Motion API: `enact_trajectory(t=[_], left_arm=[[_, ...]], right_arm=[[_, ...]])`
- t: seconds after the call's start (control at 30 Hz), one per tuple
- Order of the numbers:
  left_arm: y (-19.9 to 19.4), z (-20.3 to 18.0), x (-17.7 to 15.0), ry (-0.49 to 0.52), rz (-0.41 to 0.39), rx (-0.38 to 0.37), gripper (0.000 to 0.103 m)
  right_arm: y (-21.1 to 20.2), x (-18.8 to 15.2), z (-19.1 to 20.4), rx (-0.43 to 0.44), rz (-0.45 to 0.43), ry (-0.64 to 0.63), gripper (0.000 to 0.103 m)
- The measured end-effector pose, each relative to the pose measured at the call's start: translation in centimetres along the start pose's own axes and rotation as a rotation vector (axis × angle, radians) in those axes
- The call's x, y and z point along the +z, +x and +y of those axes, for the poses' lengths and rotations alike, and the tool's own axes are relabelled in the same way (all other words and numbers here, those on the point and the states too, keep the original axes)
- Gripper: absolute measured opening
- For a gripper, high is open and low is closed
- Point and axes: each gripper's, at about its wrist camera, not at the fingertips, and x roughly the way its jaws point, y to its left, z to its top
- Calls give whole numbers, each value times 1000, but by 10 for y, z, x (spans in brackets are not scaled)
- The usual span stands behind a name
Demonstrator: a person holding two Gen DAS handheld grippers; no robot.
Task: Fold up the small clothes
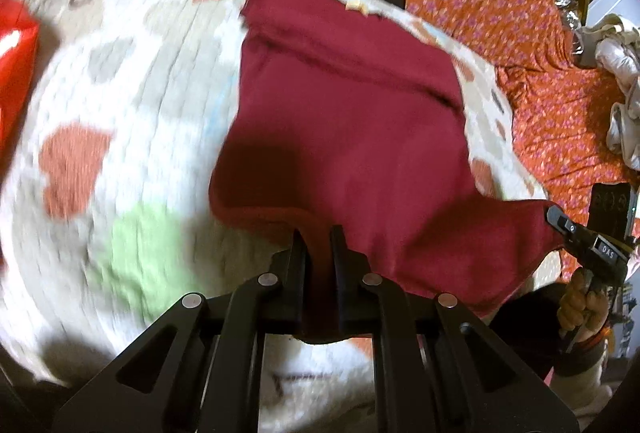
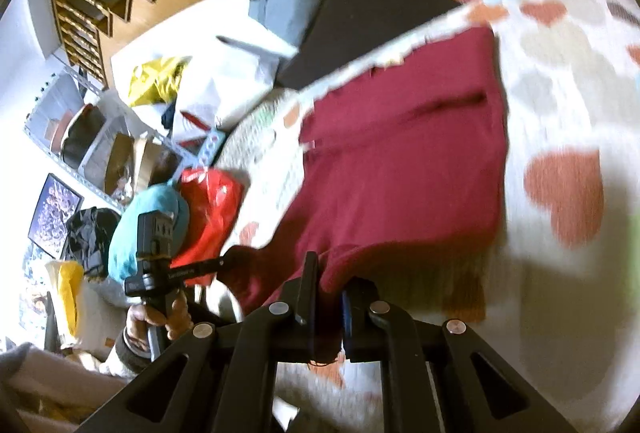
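A dark red garment (image 1: 348, 121) lies spread on a white heart-patterned blanket (image 1: 120, 121); its near edge is lifted. My left gripper (image 1: 318, 237) is shut on the garment's near edge. My right gripper (image 1: 554, 219) shows at the right of the left wrist view, shut on the garment's other near corner. In the right wrist view the right gripper (image 2: 330, 279) is shut on the red garment (image 2: 404, 153), and the left gripper (image 2: 230, 261) holds its far corner. The blanket (image 2: 568, 81) lies under it.
A red plastic bag (image 1: 16, 61) lies at the blanket's left edge, also in the right wrist view (image 2: 208, 213). An orange floral sheet (image 1: 520, 45) covers the bed at right, with white cloth (image 1: 624, 81) bunched on it. Shelves and bags (image 2: 120, 137) stand beyond.
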Motion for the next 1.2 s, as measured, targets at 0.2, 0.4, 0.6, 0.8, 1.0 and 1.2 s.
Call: enact_trajectory(t=[0.2, 0.4, 0.6, 0.8, 1.0, 1.2], left_arm=[[9, -14, 72, 32, -83, 14, 9], [33, -11, 154, 35, -147, 41, 9], [87, 3, 230, 7, -161, 121, 8], [133, 43, 277, -115, -134, 89, 9], [122, 46, 291, -111, -112, 42, 19], [84, 47, 291, -126, -274, 76, 73]], right_arm=[[4, 62, -5, -13, -92, -22, 8], [31, 138, -21, -56, -151, -23, 8], [83, 206, -67, -151, -154, 28, 8], [140, 248, -142, -241, -163, 201, 8], [130, 252, -147, -213, -188, 197, 12], [105, 244, -126, -249, -269, 163, 17]])
